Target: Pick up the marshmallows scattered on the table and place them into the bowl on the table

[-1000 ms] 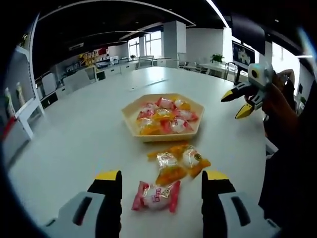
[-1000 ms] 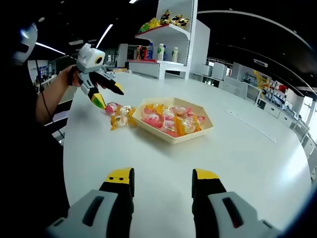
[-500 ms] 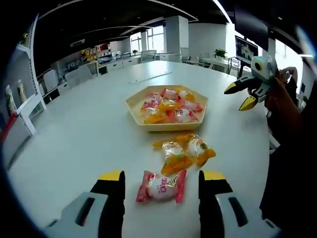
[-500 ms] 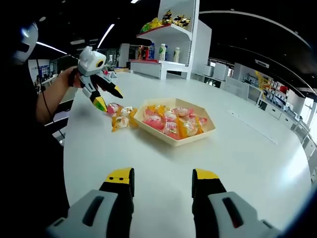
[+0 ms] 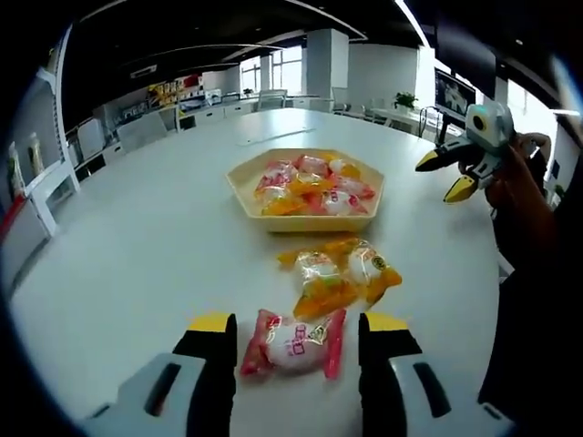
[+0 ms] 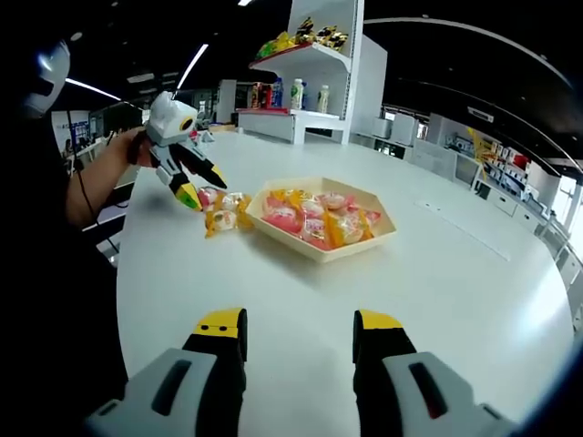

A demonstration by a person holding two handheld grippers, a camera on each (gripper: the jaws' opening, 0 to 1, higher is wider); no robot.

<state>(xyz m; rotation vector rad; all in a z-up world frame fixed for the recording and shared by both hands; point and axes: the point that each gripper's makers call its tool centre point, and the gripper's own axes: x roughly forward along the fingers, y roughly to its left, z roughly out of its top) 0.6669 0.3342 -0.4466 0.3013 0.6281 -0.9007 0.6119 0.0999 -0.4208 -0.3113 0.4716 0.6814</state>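
Fingers of my left gripper (image 5: 293,335) are standing apart, straddling one pink-wrapped marshmallow (image 5: 292,341) lying on the table (image 5: 137,255). I am seeing three orange-wrapped marshmallows (image 5: 339,276) clustered between it and the bowl (image 5: 305,189), just beside its rim. My right gripper (image 6: 299,335) is hovering with jaws apart over bare tabletop, well apart from the table's edges.

white table (image 5: 137,246); hexagonal bowl (image 5: 305,217), wrapped marshmallows (image 5: 337,278) beside it
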